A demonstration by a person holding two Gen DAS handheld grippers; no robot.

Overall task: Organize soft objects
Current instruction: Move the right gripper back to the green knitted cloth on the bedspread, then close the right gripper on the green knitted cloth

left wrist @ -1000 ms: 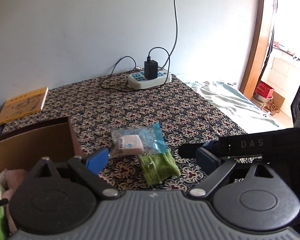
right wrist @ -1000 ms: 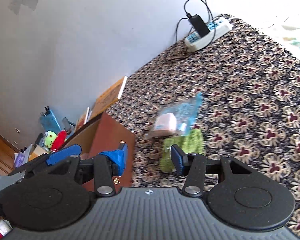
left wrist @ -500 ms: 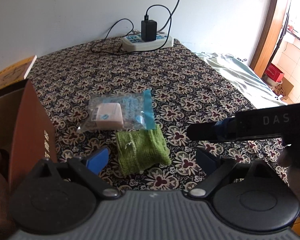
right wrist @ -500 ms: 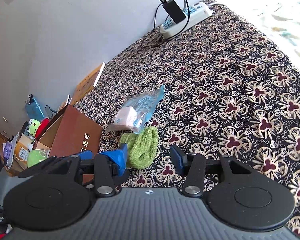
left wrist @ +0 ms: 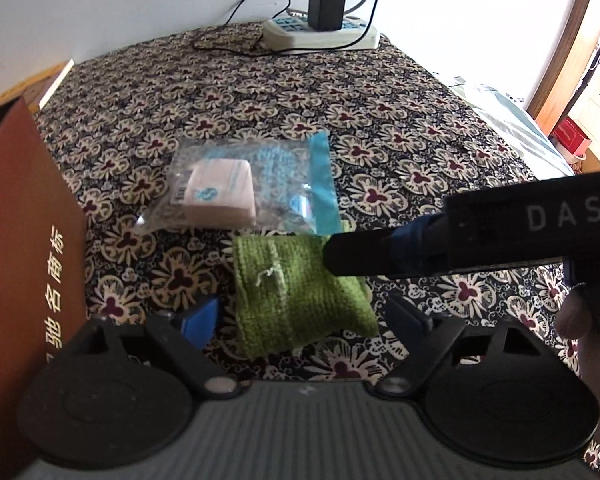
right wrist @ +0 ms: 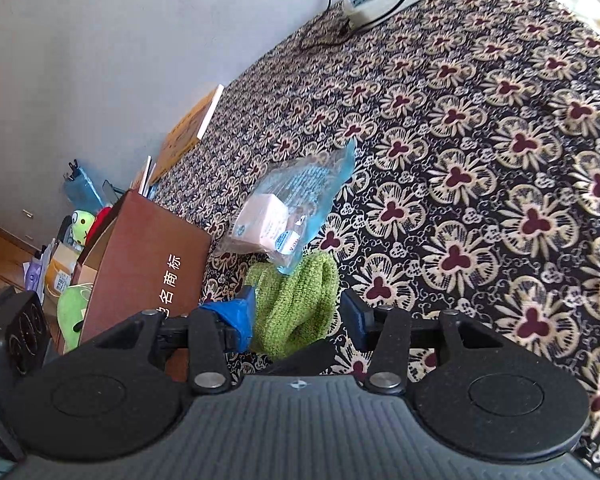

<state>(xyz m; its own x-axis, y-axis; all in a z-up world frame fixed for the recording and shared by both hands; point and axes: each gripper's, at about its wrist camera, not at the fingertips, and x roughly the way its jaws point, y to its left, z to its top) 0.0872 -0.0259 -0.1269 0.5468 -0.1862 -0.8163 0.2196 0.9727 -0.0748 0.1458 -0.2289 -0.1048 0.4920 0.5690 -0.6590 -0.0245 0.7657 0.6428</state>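
- Green knitted cloth lies flat on the flower-patterned bedspread, near the middle of the scene, close to both cameras.
- Left gripper sits low with its jaws wide apart, one blue pad on each side of the cloth's near end. Nothing pinched; can't tell if the pads actually touch the fabric.
- Right gripper is spread wide too, straddling the cloth from the right side, holding nothing. In the left view one of its black fingers crosses over the cloth's right edge.
- Just past the cloth, touching its far edge, there's a clear plastic bag with a blue strip and a pale pink block inside.
- Brown cardboard box stands to the left, near the cloth but apart from it, with green plush stuff inside.
- Way at the far end: a white power strip with a black charger plugged in, next to the wall.
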